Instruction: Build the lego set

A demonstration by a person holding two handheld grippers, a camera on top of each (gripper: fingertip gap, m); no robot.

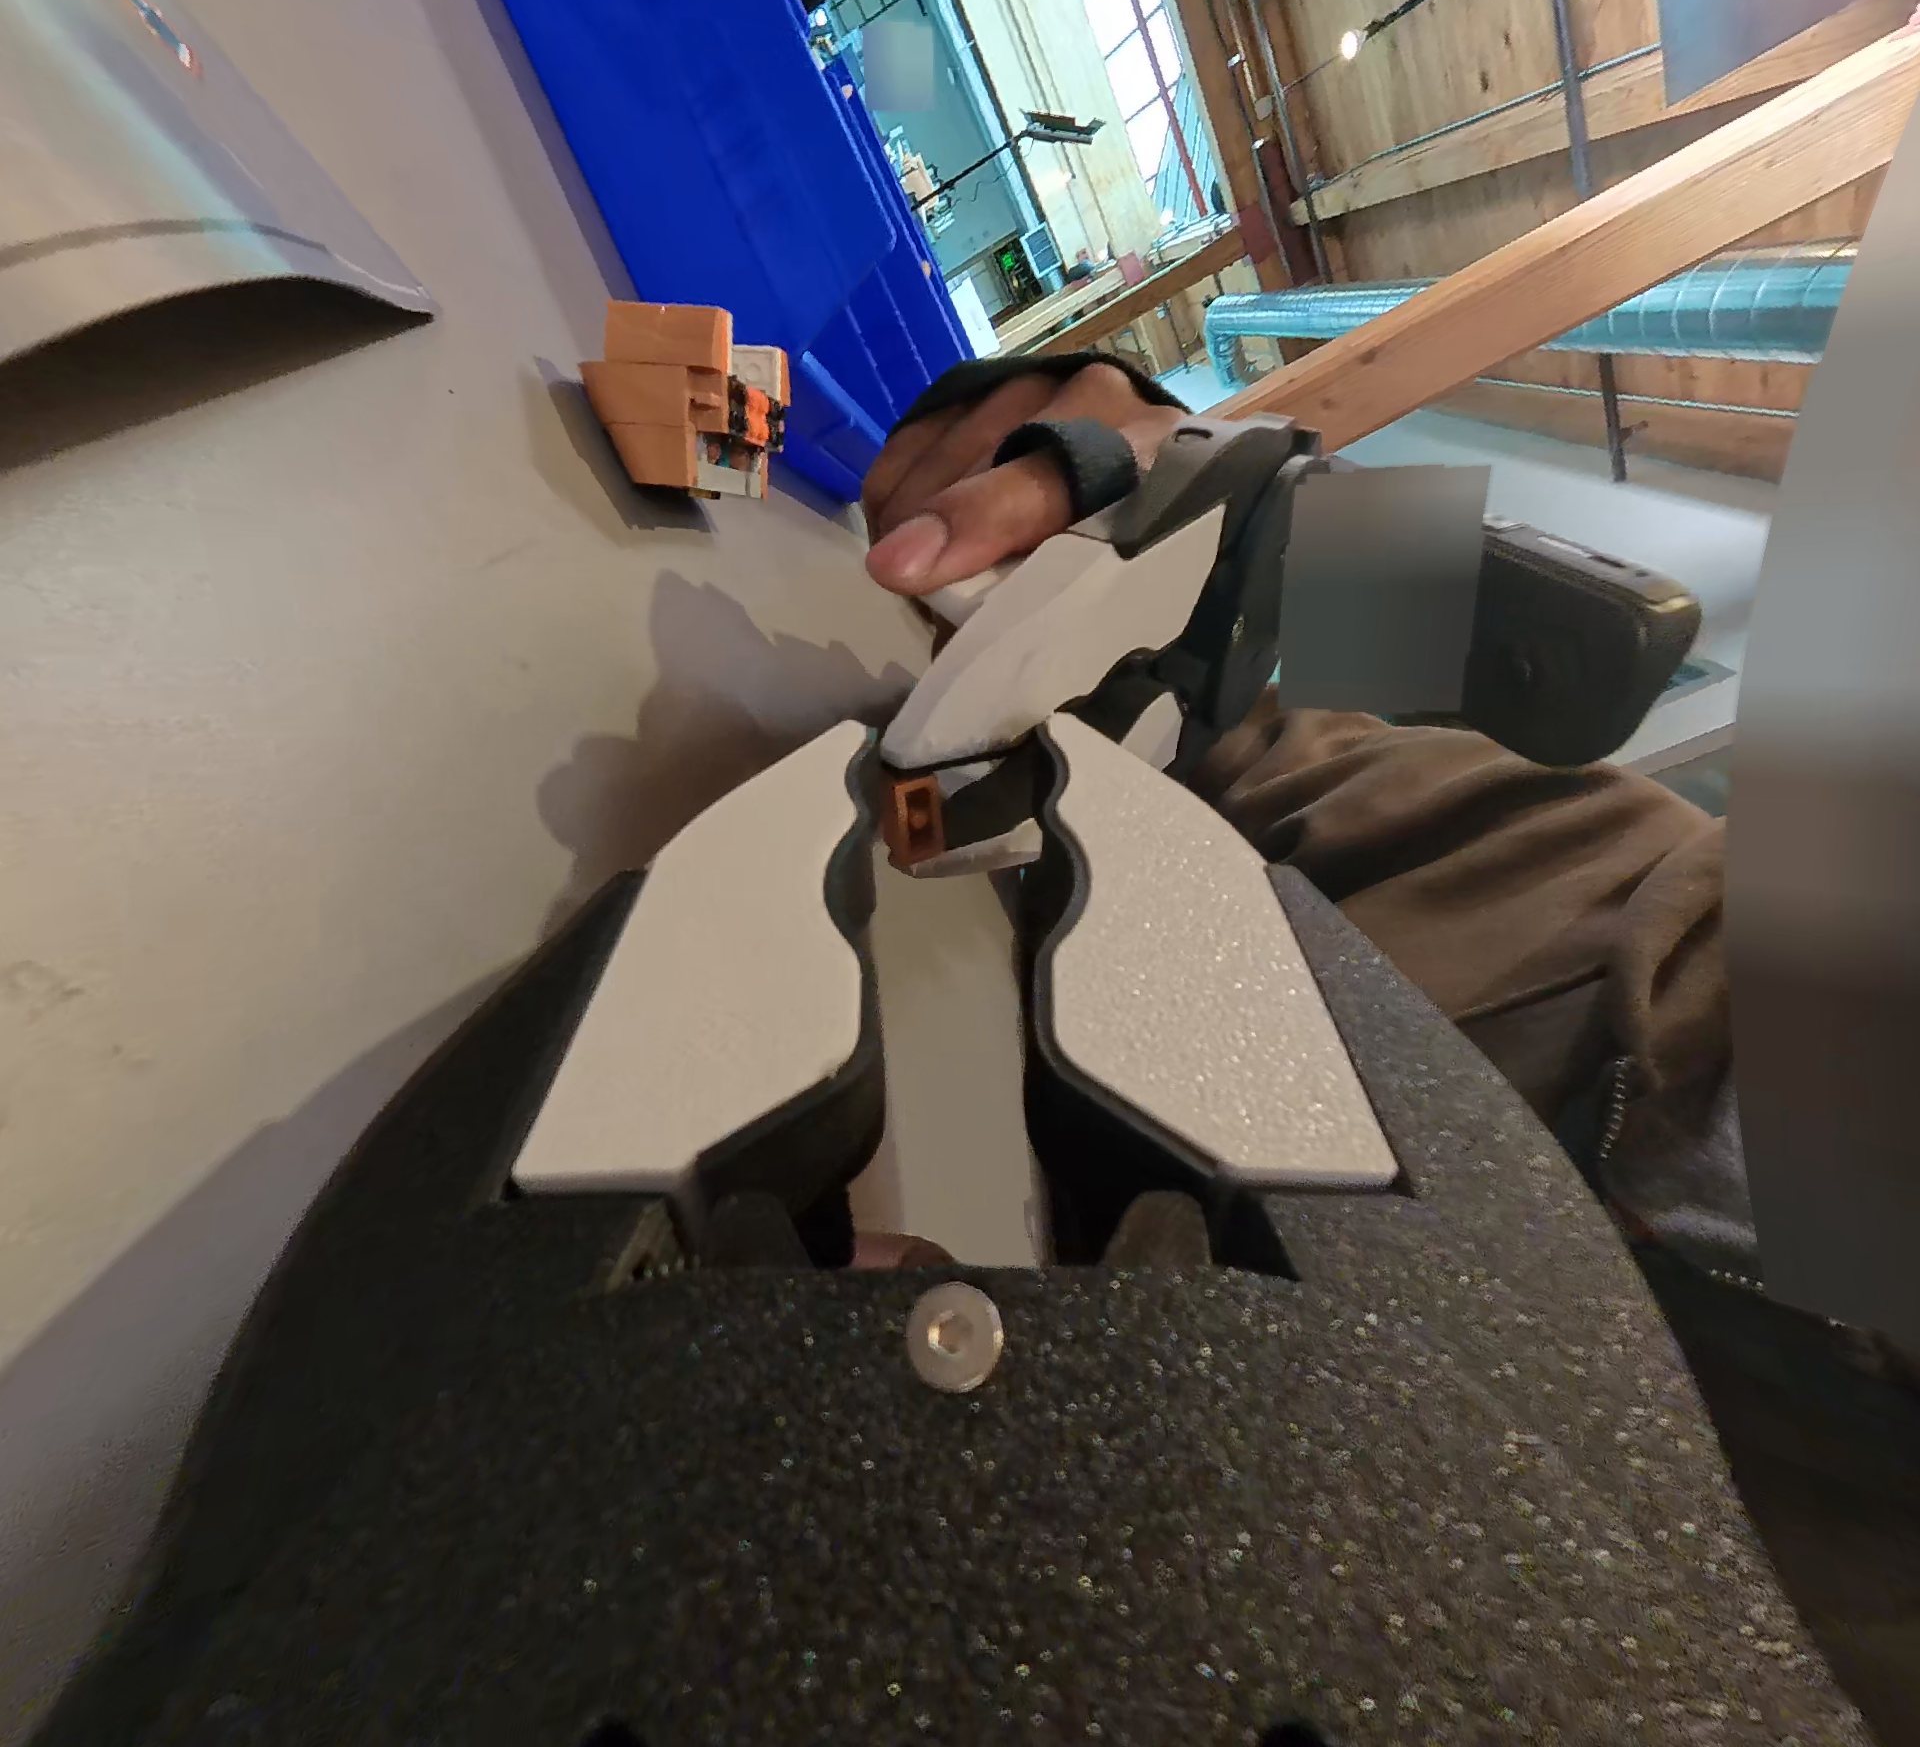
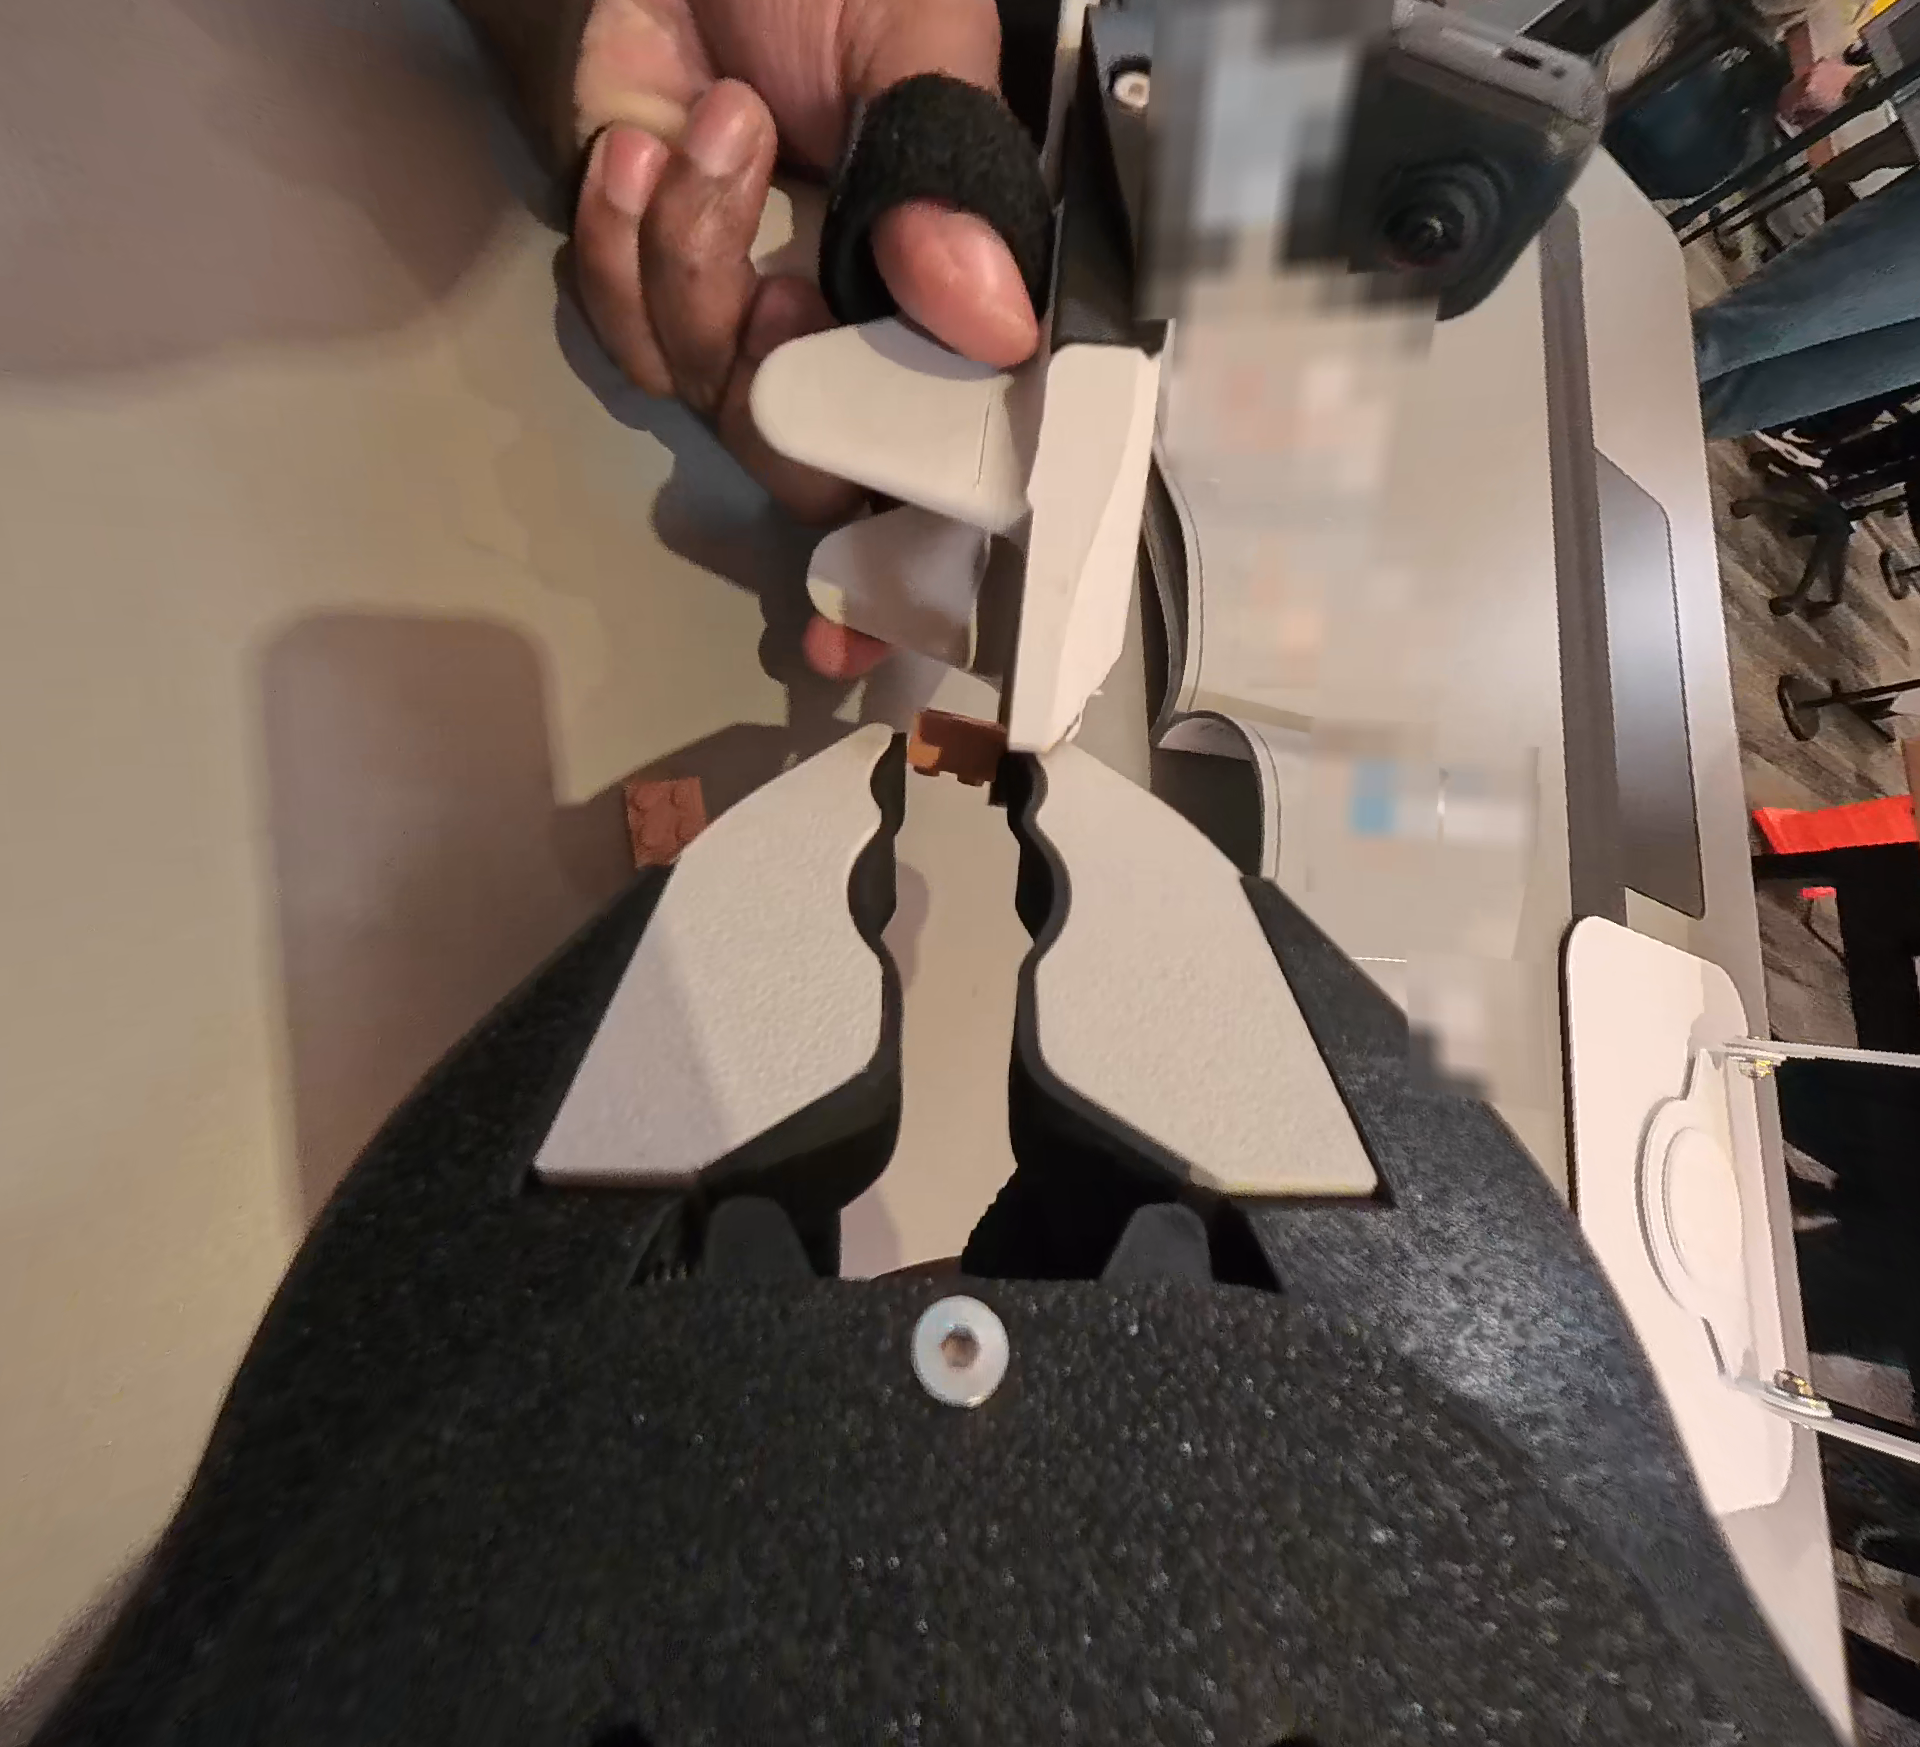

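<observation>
1. A small brown brick (image 1: 914,822) sits in the air between the tips of the two grippers, which meet nose to nose above the table (image 1: 312,710).
2. In the left wrist view, the right gripper (image 1: 961,798) comes in from the upper right and is clamped on the brick from its far side.
3. The left gripper (image 1: 951,767) has its fingers narrowed to a slim gap; the brick sits right at their tips, but whether they press on it cannot be told.
4. The partly built model (image 1: 691,409), orange-brown with small mixed parts, stands well apart beside the blue bin (image 1: 675,87). A second flat brown piece (image 2: 665,819) lies on the table near the right gripper's own fingers.
5. The step in hand looks like a hand-over or re-seating of the brick between grippers.
6. The next move likely calls for one gripper to let go cleanly, without twisting the tiny brick, before it is carried to the model.
</observation>
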